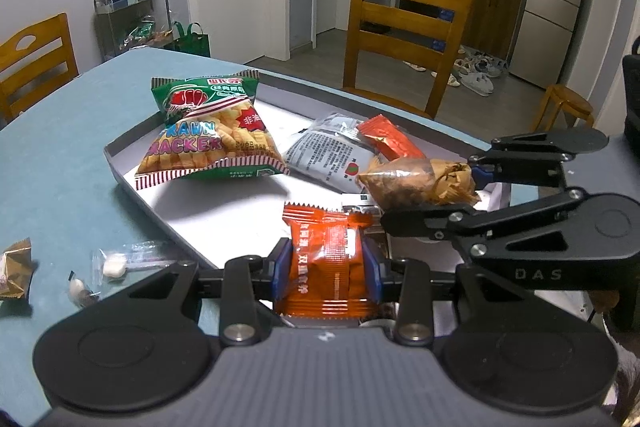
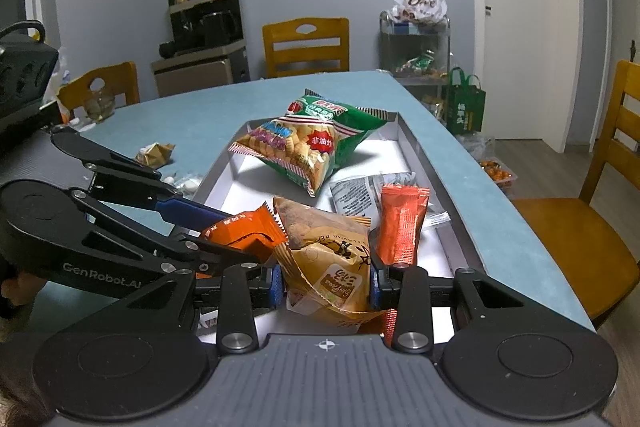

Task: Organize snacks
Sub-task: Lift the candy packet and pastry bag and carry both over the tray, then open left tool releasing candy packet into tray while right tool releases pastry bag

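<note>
The left gripper pinches an orange snack packet between its 2 blue pads, low in the centre of the left wrist frame, above the near end of the grey tray. The right gripper pinches a brown peanut bag over the same tray. A green prawn cracker bag lies at the tray's far end, with a grey sachet and an orange stick pack in the middle.

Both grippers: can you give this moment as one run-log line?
left gripper: shut on orange packet | right gripper: shut on brown peanut bag | both over tray
</note>
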The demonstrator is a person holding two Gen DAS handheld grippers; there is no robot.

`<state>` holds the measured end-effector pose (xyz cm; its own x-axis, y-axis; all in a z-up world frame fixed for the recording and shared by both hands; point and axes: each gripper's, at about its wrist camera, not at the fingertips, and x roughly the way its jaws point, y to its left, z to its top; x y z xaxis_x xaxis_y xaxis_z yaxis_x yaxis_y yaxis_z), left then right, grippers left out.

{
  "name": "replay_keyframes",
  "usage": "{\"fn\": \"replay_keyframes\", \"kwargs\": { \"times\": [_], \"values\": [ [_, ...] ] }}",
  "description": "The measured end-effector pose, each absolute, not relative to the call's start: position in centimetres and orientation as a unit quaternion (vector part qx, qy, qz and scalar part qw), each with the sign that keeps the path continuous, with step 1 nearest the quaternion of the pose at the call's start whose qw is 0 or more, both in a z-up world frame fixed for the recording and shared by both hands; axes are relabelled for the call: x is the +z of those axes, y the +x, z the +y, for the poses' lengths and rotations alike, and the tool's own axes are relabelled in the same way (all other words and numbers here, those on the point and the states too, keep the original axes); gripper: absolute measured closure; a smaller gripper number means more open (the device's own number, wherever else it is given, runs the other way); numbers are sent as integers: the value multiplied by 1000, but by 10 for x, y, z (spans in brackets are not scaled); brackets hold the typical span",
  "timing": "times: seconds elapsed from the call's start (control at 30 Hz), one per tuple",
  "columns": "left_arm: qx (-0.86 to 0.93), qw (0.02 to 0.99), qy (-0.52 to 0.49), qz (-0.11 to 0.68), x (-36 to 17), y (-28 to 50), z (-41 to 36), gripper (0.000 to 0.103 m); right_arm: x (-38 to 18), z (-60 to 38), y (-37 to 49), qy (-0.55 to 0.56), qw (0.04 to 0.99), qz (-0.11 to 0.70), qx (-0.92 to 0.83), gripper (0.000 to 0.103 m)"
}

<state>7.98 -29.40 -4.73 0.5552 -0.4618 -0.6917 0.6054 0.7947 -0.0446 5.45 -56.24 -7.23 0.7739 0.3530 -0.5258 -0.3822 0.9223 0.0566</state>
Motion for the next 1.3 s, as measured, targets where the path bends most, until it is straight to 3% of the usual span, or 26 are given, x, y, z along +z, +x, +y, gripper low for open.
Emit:
{"fn": "replay_keyframes", "kwargs": {
  "times": [0.93, 1.07, 1.23, 1.3],
  "values": [
    [-309, 878, 87, 355, -46, 78, -288, 67, -67, -562, 59, -14, 946, 270, 179, 60],
    [-309, 880, 85, 350, -44, 77, -285, 61, -66, -561, 59, -13, 947, 269, 176, 60],
    [-306, 887, 85, 336, -38, 71, -281, 34, -65, -559, 57, -11, 948, 268, 171, 60],
    [-304, 891, 82, 328, -36, 69, -278, 30, -64, -558, 56, -12, 949, 267, 170, 60]
  ]
}}
